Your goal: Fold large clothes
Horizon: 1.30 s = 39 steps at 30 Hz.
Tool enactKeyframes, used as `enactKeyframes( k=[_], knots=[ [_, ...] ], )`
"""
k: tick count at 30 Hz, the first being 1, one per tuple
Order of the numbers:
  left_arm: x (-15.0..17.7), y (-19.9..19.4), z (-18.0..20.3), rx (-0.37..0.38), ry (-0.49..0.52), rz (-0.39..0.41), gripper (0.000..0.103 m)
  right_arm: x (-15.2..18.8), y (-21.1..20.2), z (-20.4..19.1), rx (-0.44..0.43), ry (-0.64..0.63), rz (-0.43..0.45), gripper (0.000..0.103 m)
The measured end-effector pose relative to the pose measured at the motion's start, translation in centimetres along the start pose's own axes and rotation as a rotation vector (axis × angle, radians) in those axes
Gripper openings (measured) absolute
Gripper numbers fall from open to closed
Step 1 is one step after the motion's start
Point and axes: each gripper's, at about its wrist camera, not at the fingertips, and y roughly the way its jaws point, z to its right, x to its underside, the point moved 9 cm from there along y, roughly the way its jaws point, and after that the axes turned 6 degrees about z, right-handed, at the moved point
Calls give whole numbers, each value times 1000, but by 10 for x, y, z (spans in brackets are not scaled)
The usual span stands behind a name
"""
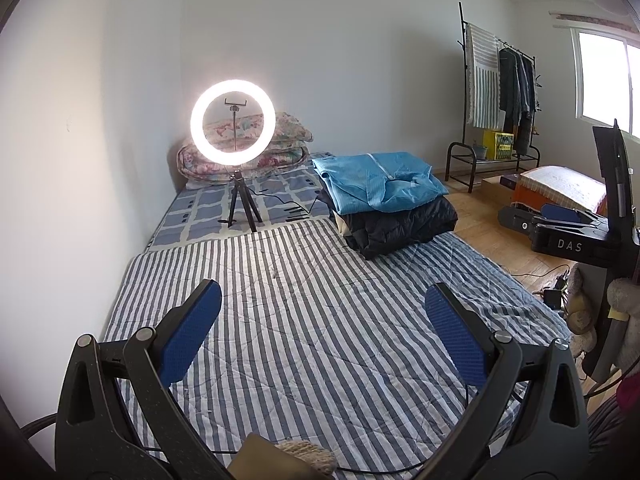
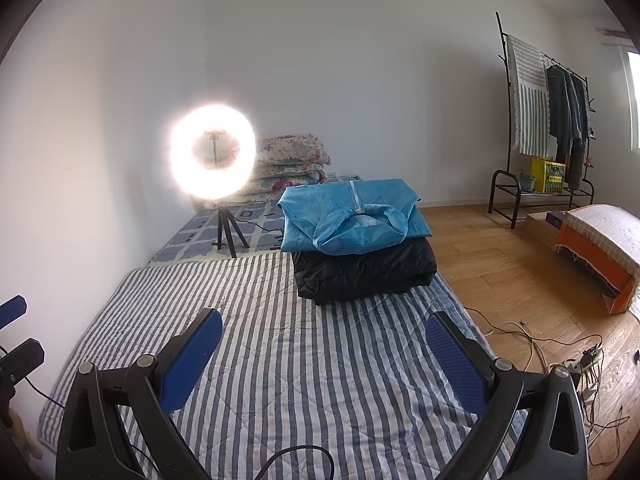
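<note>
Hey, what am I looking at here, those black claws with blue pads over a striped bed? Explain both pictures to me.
Those are two hand-held grippers a person carries, each with a camera looking along its fingers. One picture comes from the left gripper, the other from the right gripper. Both are open and hold nothing. Below lies a striped quilt. Farther back, a folded blue garment sits on a folded black jacket. A lit ring light stands on a small tripod behind.

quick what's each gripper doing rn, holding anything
Left gripper: open, holding nothing, above the striped quilt.
Right gripper: open, holding nothing, facing the blue garment on the stack.
</note>
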Motion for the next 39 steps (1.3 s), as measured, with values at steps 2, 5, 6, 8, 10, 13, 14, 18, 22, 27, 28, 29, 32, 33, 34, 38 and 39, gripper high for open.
enactKeyframes(
  k=[2, 5, 6, 8, 10, 13, 14, 18, 22, 27, 28, 29, 32, 33, 34, 38, 39],
  knots=[
    [-3, -1, 0, 1, 2, 3, 103, 0, 0, 0, 0, 0, -1, 103],
    [-5, -1, 0, 0, 2, 3, 103, 1, 1, -1, -2, -1, -1, 103],
    [-5, -1, 0, -1, 3, 3, 103, 1, 1, -1, -2, -2, -1, 103],
    [-4, -1, 0, -1, 2, 4, 103, 1, 1, -1, -2, -4, -2, 103],
    [-6, -1, -2, -3, 2, 6, 103, 1, 2, -1, -1, -4, -2, 103],
    [-7, 0, -2, -2, 3, 6, 103, 1, 1, -1, -2, -1, -1, 103],
    [-6, -1, -2, -2, 4, 6, 103, 1, 2, -1, -3, -2, -1, 103],
    [-7, -1, -2, 0, 4, 5, 103, 1, 2, -1, -5, -3, -1, 103],
    [-6, -2, -1, -3, 3, 7, 103, 1, 3, -1, -7, -6, -2, 103],
    [-6, -2, -1, -4, 2, 7, 103, 1, 2, -2, -5, -5, -2, 103],
    [-6, -2, -1, -6, 1, 7, 103, 1, 2, -2, -5, -5, -2, 103],
    [-7, -3, -2, -5, 1, 7, 103, 1, 2, -2, -5, -4, -2, 103],
    [-7, -3, -2, -4, 4, 8, 103, 2, 3, -2, -8, -7, -2, 103],
    [-8, -3, -2, -4, 7, 10, 103, 2, 3, -2, -8, -6, -2, 103],
    [-9, -3, -2, -5, 10, 12, 103, 2, 3, -3, -8, -6, -3, 103],
    [-12, -5, -3, -13, 14, 17, 103, 3, 3, -3, -11, -7, -4, 103],
    [-13, -5, -4, -13, 15, 19, 103, 3, 4, -3, -12, -6, -4, 103]
  ],
)
